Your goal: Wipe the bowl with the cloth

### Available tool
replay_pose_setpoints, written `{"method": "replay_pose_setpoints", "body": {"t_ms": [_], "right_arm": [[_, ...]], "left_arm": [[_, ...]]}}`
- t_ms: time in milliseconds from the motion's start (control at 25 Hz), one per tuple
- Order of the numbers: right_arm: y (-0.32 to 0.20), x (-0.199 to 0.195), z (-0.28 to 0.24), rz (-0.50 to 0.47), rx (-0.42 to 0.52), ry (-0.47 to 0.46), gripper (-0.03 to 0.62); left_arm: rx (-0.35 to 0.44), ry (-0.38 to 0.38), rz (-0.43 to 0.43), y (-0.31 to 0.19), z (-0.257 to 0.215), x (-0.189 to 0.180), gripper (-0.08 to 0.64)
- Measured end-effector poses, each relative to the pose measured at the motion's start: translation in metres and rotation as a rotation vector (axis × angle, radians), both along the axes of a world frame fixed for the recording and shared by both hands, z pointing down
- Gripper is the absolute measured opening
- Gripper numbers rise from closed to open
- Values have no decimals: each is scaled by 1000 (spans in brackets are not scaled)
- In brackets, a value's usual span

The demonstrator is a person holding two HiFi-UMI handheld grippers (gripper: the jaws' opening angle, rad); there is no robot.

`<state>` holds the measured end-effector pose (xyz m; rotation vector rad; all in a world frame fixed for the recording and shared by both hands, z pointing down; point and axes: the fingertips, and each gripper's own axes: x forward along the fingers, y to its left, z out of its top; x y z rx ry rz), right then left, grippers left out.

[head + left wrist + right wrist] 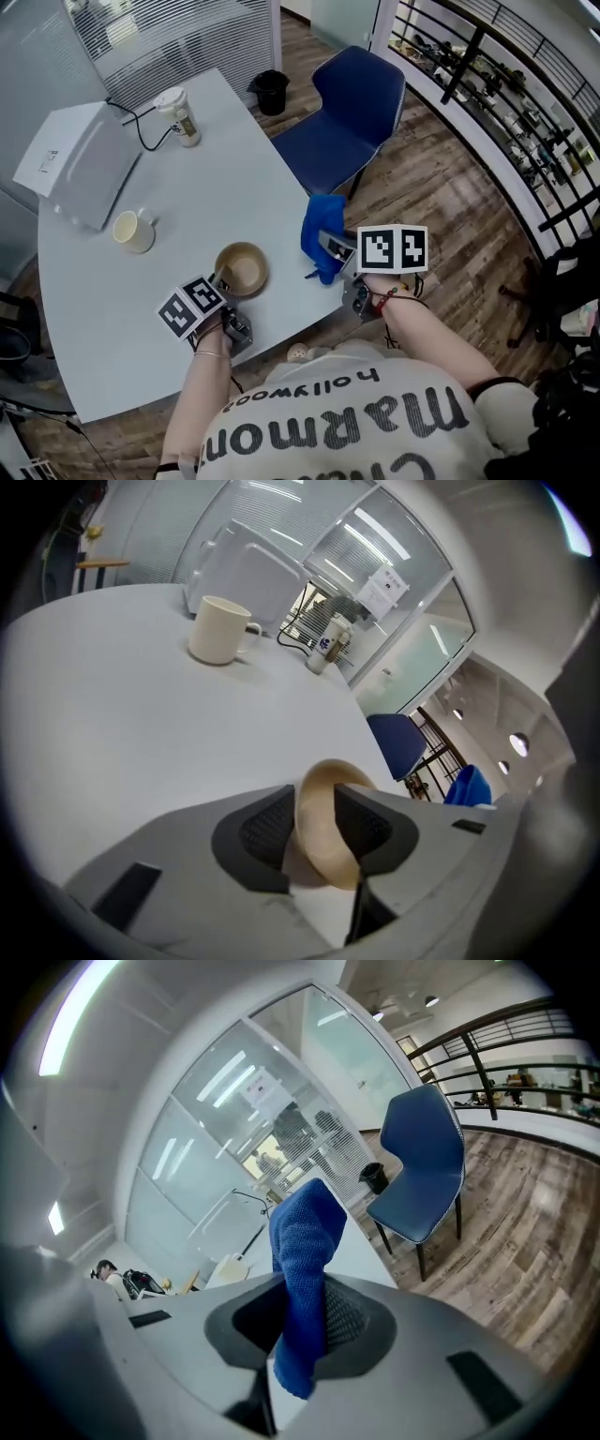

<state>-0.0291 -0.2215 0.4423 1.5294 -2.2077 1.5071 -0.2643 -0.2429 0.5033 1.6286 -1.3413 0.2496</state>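
A tan bowl (241,269) (325,850) sits on the pale round table (122,319) near its front edge. My left gripper (223,282) (314,801) straddles the bowl's near rim, one pad outside the wall and one inside, and the jaws stand open without squeezing it. To the right, over the table's edge, my right gripper (330,247) (305,1309) is shut on a blue cloth (319,223) (306,1237). The cloth sticks up from between the pads and a short end hangs below them. Cloth and bowl are apart.
A cream mug (133,232) (217,630) stands left of the bowl. Further back are a lidded paper cup (180,117), a white box (80,164) and a black cable. A blue chair (347,112) and a black bin (272,91) stand past the table's right edge.
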Motion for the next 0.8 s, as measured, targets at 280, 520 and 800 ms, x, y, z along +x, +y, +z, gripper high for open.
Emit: {"method": "replay_pose_setpoints", "body": {"t_ms": [280,520,800], "right_arm": [[-9,-11,-25,-10,94,-51,64],[-12,-28,-61,-103,269,-52,64],[31,31,-79,-234,350,43,64]], "left_arm": [[198,-9,-91,-5,-56,-30,196],[413,-50,-31,28,-120,-17,0],[461,-86,-116,107,-135,40,-5]]}}
